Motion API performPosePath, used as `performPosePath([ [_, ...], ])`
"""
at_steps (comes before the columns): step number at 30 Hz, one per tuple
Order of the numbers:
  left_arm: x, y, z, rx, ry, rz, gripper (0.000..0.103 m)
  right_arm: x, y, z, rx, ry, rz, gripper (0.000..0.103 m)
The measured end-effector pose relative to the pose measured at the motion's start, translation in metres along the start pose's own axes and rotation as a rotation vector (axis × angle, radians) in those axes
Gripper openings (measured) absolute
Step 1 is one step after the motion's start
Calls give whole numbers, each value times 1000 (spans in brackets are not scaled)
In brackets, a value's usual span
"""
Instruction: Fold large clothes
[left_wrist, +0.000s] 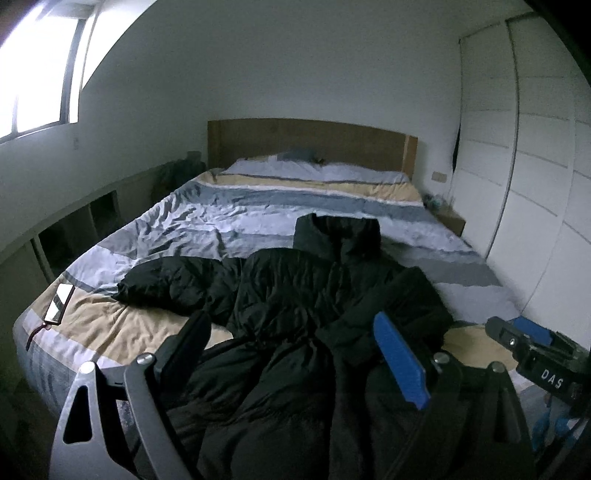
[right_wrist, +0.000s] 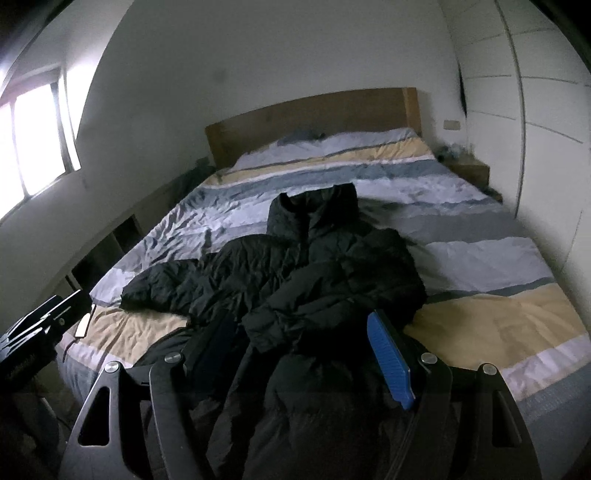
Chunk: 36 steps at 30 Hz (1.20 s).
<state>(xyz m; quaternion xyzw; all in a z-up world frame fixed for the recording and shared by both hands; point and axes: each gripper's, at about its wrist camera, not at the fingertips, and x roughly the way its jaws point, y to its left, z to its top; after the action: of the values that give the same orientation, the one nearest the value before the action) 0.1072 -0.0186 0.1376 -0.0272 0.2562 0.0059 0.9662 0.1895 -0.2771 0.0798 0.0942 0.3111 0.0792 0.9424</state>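
we see a black puffer jacket (left_wrist: 295, 295) lying on the bed (left_wrist: 229, 218), spread over the near half of the striped cover and running down past the foot edge toward us. it is quilted and puffy, its shell slightly glossy with many fine creases. the hood (right_wrist: 314, 206) lies flat at the far end, pointing to the wooden headboard (right_wrist: 314, 114). one sleeve (left_wrist: 173, 277) stretches out to the left across a tan stripe, its cuff end rounded and plump. the other sleeve (right_wrist: 314, 314) is folded diagonally across the front of the body, ending in a blunt cuff near the middle. the lower part of the jacket bunches in deep, soft folds close to the cameras.

our left claw (left_wrist: 295, 354) hangs over that lower part, released, its dark finger and blue finger (left_wrist: 400, 360) standing well apart with only loose fabric seen between them, nothing pinched. our right claw (right_wrist: 299, 350) is likewise released, its blue pad (right_wrist: 388, 358) and its dark finger set wide over the folded sleeve. whether either claw brushes the fabric below we cannot tell.

a phone (left_wrist: 59, 302) lies on the left edge of the bed, well apart from the sleeve. a white wardrobe (left_wrist: 517, 184) stands along the right.
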Motion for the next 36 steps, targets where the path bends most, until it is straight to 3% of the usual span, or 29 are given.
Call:
performPosePath([
  [8, -27, 23, -1, -34, -52, -19, 90, -28, 21, -12, -64, -20, -94, 80],
  [19, -25, 54, 1, -94, -98, -20, 90, -38, 16, -19, -48, -15, -144, 80],
  [27, 4, 71, 13, -113, -31, -18, 90, -39, 2, -22, -23, -8, -180, 80],
  [36, 36, 85, 27, -148, -10, 15, 90, -34, -21, -21, 3, -11, -209, 81],
])
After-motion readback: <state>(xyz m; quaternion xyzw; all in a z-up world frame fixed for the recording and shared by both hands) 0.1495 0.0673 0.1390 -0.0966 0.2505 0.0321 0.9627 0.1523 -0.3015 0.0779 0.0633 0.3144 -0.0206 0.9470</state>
